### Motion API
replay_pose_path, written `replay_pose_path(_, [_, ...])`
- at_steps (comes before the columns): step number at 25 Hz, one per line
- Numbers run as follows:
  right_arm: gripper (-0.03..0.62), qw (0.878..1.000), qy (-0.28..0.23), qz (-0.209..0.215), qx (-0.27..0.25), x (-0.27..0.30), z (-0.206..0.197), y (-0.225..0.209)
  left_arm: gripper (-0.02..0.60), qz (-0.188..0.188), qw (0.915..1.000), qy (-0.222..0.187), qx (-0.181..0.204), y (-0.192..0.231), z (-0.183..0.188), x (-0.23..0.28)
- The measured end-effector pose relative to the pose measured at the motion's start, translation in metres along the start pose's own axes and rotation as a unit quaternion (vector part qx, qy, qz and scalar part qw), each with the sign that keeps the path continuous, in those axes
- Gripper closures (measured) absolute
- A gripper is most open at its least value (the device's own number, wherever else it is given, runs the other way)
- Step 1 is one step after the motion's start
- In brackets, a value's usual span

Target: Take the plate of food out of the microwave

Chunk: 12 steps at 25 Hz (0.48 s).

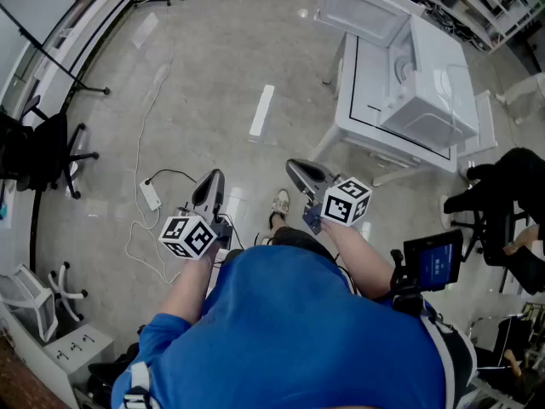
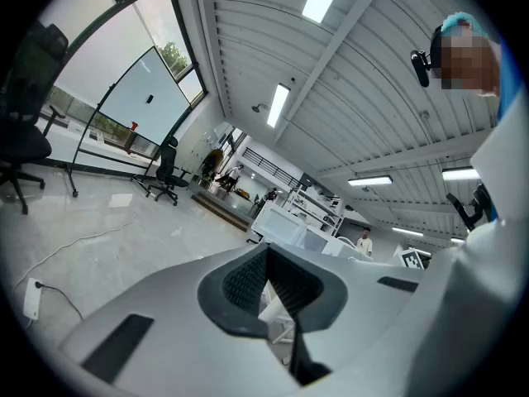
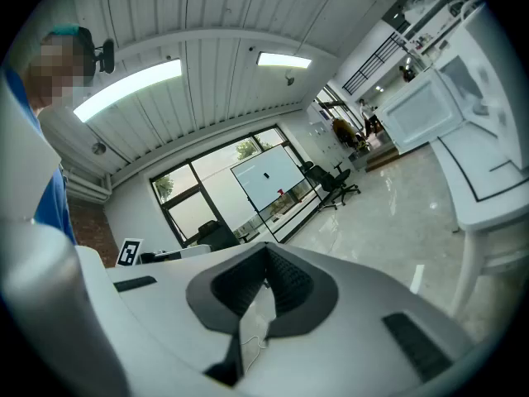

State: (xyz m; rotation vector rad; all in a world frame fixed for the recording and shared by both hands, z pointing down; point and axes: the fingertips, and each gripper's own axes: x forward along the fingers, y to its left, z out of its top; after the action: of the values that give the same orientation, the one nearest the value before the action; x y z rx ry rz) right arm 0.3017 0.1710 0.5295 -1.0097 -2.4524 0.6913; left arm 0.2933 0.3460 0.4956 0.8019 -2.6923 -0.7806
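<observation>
Step in hand: approach, before any contact. Not yet at the microwave (image 1: pixel 430 100).

Microwave: on a white worktop (image 1: pixel 362 122), door (image 1: pixel 362 11) swung open. Plate: judged to be inside the microwave, but not made out in any view from this angle.

Left tongs (image 1: pixel 214 177): closed tight, nothing between the pads. Held over the floor, well apart from the microwave, tilted upward.

Right tongs (image 1: pixel 295 168): closed likewise, empty. Nearer the microwave than the left pair, yet well apart from it.

Next move, as judged:
1. Close the distance to the microwave's open side.
2. Spread at least 1 pair of tongs wide before entry into the microwave.
3. Level the tongs with the plate's edge and grip there, not on the food.
4. Draw out flat and slow, clear of the door.

Risks, as judged: tilt on withdrawal, with spilled food. Knock against the door on the way in.
</observation>
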Motion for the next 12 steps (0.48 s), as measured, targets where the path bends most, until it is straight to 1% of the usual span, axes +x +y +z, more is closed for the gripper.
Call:
replay_pose_path(7, [0.589,1.0,0.001,0.007,0.001,0.033,0.035,-0.034,0.572,0.012,0.9999,-0.001,0.0,0.022,0.019,0.048])
replay_pose_path(12, [0.589,1.0,-0.008,0.001,0.004,0.054,0.068,-0.069,0.572,0.003,1.0,-0.002,0.005,0.029,0.039,0.105])
